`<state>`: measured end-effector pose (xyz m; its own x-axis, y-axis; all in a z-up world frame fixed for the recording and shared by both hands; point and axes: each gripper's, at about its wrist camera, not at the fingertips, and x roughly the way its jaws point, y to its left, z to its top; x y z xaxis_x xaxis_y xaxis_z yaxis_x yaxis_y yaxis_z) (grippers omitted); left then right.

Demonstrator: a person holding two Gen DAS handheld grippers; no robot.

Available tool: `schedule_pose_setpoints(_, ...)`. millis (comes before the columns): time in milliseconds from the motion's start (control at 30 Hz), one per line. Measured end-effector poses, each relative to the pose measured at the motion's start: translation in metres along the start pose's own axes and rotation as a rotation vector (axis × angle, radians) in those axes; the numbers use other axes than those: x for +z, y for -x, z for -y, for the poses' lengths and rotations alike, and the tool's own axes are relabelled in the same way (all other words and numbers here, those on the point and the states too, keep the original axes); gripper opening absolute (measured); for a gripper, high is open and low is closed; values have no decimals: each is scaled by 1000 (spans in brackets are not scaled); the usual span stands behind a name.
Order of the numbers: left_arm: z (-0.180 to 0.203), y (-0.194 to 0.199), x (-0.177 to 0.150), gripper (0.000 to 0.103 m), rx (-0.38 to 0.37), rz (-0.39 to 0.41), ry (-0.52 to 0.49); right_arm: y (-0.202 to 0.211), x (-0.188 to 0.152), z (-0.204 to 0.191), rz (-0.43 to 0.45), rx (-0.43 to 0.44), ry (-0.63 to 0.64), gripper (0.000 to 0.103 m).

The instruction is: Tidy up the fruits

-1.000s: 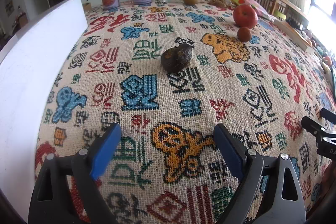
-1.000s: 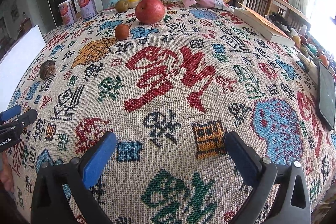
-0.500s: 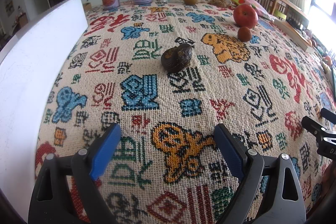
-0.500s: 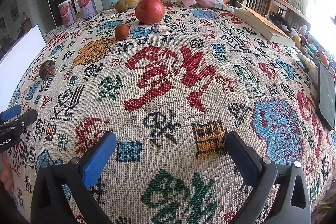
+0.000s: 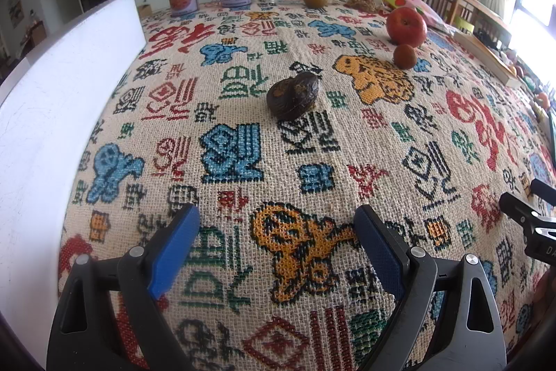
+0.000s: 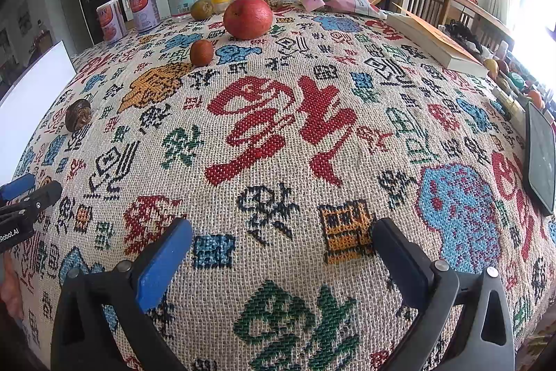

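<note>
**Both tongs wide and empty above the patterned bench**

The left tongs hang over the woven cloth with their blue pads spread wide and nothing between them; the right tongs stand the same way — parted, bare cloth in the gap.

Take the red apple as the landmark. A small brown fruit lies just beside it, on the side nearer the tongs. A greenish-brown fruit sits beyond it, next to a yellow-lidded jar. A dark, wrinkled fruit rests well apart from the apple — straight ahead of the left tongs, near a white board at the bench's edge. A book lies on the apple's other side.
</note>
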<state>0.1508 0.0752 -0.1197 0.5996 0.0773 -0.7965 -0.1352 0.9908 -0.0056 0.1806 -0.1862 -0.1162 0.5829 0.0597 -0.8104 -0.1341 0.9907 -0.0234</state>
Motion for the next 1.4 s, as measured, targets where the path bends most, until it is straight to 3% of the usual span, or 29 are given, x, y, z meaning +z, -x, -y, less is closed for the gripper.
schedule_pose_setpoints(967, -2, -1, 0, 92, -8, 1, 5, 0, 0, 1, -1, 1, -1, 103)
schedule_pose_setpoints(1067, -13, 3, -1, 92, -74, 19, 50, 0, 0, 1, -1, 1, -1, 103)
schedule_pose_setpoints(1133, -32, 8, 0, 92, -180, 48, 141, 0, 0, 1, -1, 1, -1, 103)
schedule_pose_setpoints(1200, -43, 6, 8, 92, -214, 38, 205, 0, 0, 1, -1, 0, -1, 103)
schedule_pose_setpoints(1300, -32, -2, 32, 91, -214, 4, 131, -1, 0, 1, -1, 0, -1, 103)
schedule_pose_setpoints(1400, -7, -9, 51, 91, -176, 39, -13, 0, 0, 1, -2, 0, -1, 103)
